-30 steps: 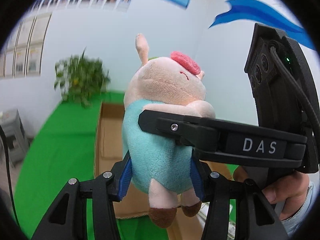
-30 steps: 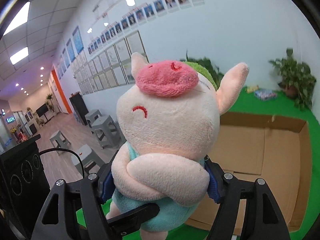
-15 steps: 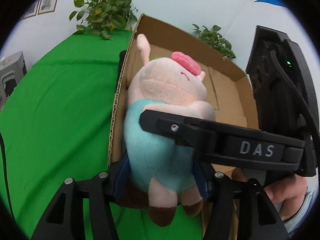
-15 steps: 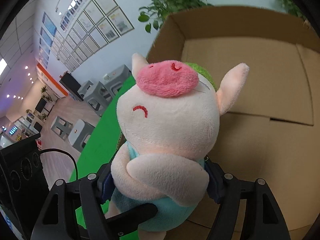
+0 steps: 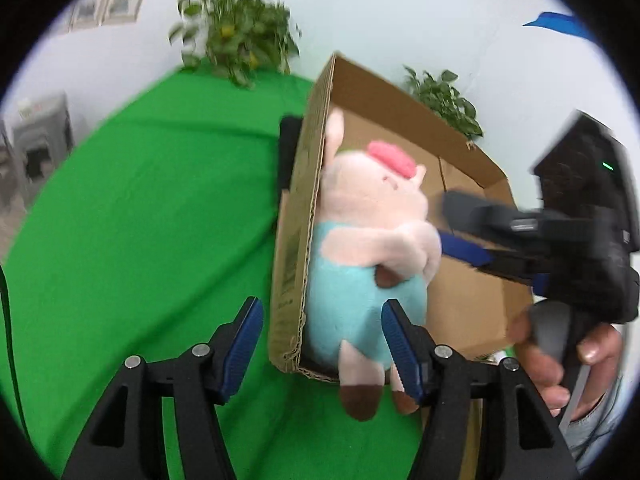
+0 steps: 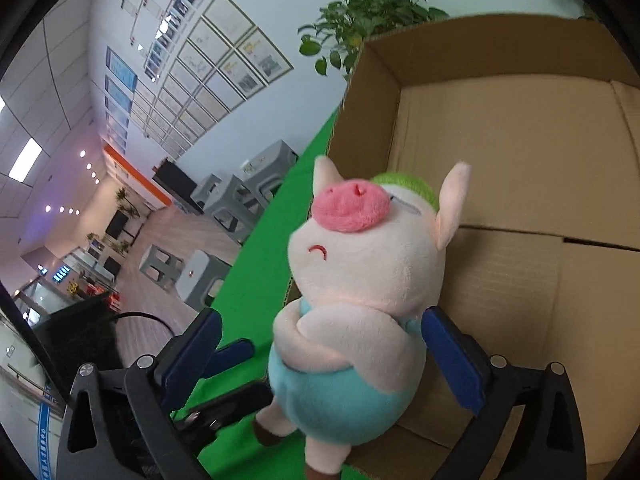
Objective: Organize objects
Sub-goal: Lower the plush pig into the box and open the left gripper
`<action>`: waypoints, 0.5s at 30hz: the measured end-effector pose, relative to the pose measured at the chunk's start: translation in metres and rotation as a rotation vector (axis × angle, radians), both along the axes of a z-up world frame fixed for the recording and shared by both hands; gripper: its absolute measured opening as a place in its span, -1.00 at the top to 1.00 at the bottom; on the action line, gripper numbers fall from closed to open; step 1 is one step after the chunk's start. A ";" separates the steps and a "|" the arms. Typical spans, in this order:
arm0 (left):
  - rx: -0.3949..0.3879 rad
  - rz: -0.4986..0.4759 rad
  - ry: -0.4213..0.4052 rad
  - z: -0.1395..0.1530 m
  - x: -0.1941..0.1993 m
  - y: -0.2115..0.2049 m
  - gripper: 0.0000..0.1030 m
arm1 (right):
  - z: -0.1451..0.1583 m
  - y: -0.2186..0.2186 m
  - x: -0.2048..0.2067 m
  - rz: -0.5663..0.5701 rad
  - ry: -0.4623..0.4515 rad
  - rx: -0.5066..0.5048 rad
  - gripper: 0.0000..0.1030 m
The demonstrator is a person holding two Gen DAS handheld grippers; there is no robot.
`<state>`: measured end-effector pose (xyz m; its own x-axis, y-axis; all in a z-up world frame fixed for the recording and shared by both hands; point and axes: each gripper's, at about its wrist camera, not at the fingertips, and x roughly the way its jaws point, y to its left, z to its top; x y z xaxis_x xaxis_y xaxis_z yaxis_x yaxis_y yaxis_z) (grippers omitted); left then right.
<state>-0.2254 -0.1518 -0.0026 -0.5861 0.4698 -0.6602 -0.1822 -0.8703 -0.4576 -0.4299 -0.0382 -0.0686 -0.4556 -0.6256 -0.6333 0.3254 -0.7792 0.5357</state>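
A pink plush pig in a teal outfit (image 5: pixel 368 256) hangs over the near left corner of an open cardboard box (image 5: pixel 472 288), its legs outside the rim. My left gripper (image 5: pixel 322 344) is open, its blue pads apart on either side of the box wall and the pig. My right gripper (image 6: pixel 320 356) is open too, and the pig (image 6: pixel 360 300) sits loose between its pads. The right gripper also shows in the left wrist view (image 5: pixel 520 240), blurred, at the pig's right side. The box interior (image 6: pixel 520 160) shows bare cardboard.
The box lies on a green cloth (image 5: pixel 140 220). Potted plants (image 5: pixel 236 44) stand behind it against the white wall. Grey stools (image 6: pixel 224 236) stand on the floor to the left. A person's hand (image 5: pixel 560 352) holds the right gripper.
Both grippers have opened and let go of the pig. They have drawn back a little, and the pig now rests at the box corner.
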 end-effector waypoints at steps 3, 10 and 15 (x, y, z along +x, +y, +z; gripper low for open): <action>0.081 -0.043 -0.044 -0.011 -0.004 -0.001 -0.19 | 0.012 0.020 0.014 -0.037 0.025 0.000 -0.96; 0.127 -0.059 -0.070 -0.018 -0.003 0.000 0.01 | 0.057 0.162 0.137 -0.268 0.141 0.120 -0.95; 0.104 -0.039 -0.062 -0.016 0.003 0.000 0.23 | 0.051 0.263 0.179 -0.525 0.156 0.383 -0.96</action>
